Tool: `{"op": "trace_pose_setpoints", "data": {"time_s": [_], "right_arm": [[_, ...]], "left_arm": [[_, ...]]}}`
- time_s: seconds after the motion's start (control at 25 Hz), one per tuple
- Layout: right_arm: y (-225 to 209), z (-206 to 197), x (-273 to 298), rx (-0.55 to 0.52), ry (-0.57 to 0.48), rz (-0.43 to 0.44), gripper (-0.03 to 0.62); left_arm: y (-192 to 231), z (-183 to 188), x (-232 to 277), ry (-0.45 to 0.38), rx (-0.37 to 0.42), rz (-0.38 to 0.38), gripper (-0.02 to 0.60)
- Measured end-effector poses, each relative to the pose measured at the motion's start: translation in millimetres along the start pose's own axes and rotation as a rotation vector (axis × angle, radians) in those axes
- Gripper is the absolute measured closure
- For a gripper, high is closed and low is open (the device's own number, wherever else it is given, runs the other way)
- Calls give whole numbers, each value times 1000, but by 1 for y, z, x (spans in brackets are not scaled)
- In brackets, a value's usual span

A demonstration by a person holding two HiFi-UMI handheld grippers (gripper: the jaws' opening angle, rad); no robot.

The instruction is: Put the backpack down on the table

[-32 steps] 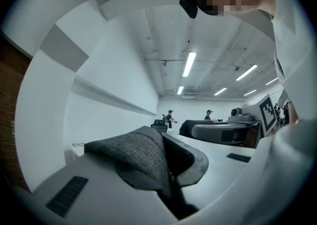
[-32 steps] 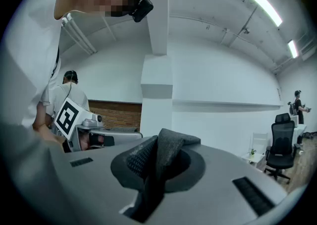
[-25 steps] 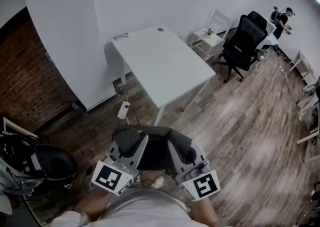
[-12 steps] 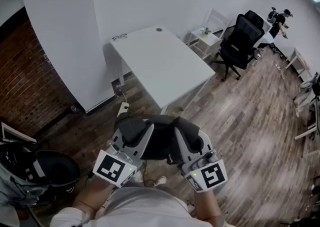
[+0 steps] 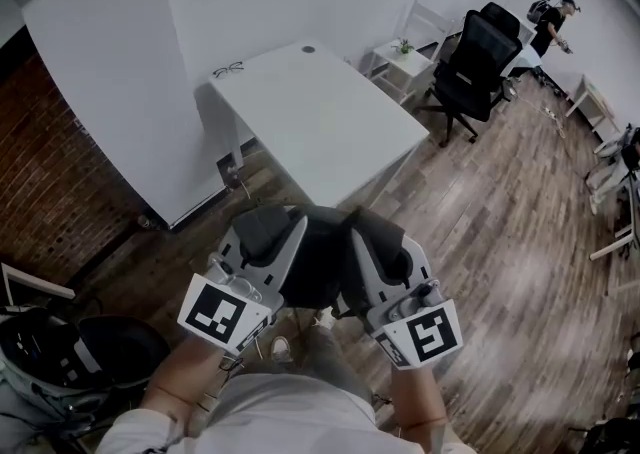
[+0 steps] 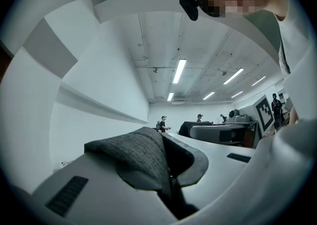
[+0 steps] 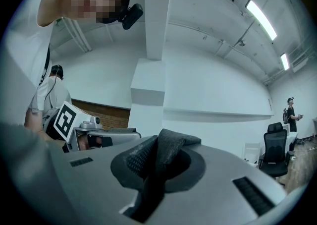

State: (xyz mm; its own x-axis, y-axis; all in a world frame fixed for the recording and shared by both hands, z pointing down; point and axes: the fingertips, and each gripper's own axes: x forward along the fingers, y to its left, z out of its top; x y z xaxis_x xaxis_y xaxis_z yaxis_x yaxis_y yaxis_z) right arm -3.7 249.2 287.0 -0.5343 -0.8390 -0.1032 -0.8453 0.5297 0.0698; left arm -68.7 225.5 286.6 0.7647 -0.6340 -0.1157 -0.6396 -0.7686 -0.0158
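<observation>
In the head view the dark backpack hangs between my two grippers, above the wooden floor and just short of the near corner of the white table. My left gripper is shut on a fold of the backpack's grey fabric, and this shows clearly in the left gripper view. My right gripper is shut on another dark fabric fold of the backpack. Most of the backpack's body is hidden under the grippers.
A pair of glasses lies at the table's far left corner. A black office chair and a small white side table stand beyond it on the right. A brick wall is at left, dark gear on the floor bottom left, a person far back.
Both grippers with the backpack have risen and moved forward toward the table. The table's near corner now lies closer to them in the head view.
</observation>
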Motion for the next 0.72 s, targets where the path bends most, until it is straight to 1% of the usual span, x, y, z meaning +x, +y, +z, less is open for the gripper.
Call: {"op": "trace_pose_setpoints", "data": {"time_s": [0.16,0.32,0.52,0.72], "right_arm": [[-18,-7,19,8,9,26,539],[-40,-11,41,8,7,70,539],[-84,-14,65,8,4,145,539],[-129,-18,74,22,-8,223,539]], "left_arm": [[17,-7,19,12,-14,23,546],[35,-9,43,13,-18,54,546],[54,-11,88,10,-18,106,546],[60,-16,133,5,-26,169,546]]}}
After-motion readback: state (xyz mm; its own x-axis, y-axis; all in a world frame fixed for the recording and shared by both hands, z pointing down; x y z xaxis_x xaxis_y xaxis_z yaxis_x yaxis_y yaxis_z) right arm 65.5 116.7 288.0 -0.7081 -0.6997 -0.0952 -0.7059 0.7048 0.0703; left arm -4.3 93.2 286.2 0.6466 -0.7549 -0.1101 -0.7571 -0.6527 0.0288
